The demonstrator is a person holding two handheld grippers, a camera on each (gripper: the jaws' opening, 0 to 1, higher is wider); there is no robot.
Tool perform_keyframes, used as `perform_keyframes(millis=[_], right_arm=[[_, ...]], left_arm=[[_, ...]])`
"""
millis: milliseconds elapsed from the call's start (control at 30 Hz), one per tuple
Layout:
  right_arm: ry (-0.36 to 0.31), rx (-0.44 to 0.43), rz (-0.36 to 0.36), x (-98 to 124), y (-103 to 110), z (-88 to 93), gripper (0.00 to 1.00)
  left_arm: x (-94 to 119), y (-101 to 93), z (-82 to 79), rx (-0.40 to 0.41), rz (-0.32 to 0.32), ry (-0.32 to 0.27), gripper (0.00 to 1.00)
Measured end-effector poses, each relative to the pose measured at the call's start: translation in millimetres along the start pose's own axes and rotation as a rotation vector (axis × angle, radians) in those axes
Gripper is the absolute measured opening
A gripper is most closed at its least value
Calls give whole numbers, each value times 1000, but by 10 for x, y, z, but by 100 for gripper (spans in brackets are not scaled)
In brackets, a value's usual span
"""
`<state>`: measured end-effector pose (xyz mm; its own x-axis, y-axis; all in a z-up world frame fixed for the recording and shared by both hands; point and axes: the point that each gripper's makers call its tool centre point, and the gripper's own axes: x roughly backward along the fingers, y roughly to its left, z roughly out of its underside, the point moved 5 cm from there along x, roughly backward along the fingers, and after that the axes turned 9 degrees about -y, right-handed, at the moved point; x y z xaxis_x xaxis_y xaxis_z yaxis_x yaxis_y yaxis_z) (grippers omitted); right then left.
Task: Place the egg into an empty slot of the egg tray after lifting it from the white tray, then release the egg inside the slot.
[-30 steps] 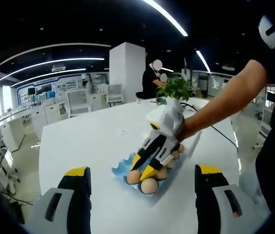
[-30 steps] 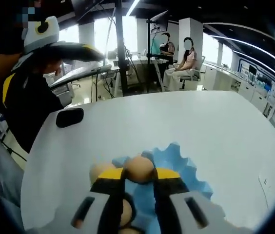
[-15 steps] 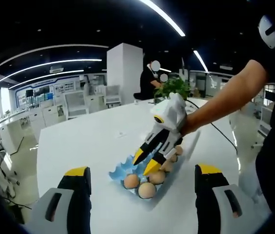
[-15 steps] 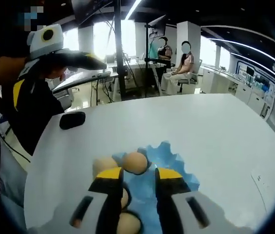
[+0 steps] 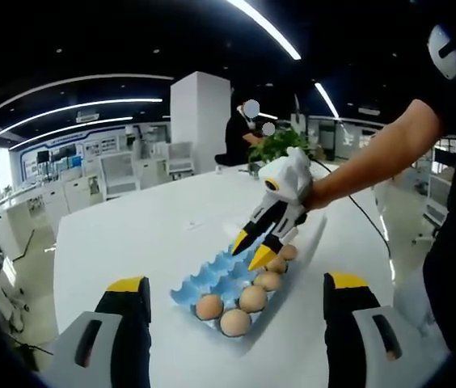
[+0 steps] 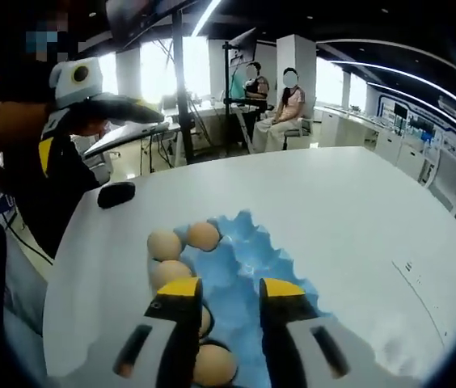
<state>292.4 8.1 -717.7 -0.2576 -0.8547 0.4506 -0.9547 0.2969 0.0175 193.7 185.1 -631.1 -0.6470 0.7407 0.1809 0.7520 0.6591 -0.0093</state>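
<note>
Yellow-tipped and parted, your left gripper (image 5: 236, 295) holds nothing, low over the white table (image 5: 131, 234). Just beyond it sits the blue egg tray (image 5: 204, 279) with eggs in its near slots — the egg (image 6: 203, 235) you were placing rests in a far slot of that row. Your right gripper (image 6: 224, 295) hangs above the tray, jaws apart and empty. Farther off lie a black object (image 6: 116, 194) and a potted plant (image 5: 280, 145).
</note>
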Motion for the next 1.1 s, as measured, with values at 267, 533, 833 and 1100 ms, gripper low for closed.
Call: perform_keyframes(millis=[267,533,833,1100], right_arm=[[7,-20,44,295,-124,146,31],[9,-38,95,601,-241,285,31],[21,-75,163,969,-388,511,31],[29,-93,220,1295,-530,658,31]], left_arm=[[-65,-20,7,-3,15,0,91],[-170,-56,-3,-5,34,0,91],[-275,-84,-37,-10,53,-2,90],[-336,-109,-69,-14,61,-2,90]])
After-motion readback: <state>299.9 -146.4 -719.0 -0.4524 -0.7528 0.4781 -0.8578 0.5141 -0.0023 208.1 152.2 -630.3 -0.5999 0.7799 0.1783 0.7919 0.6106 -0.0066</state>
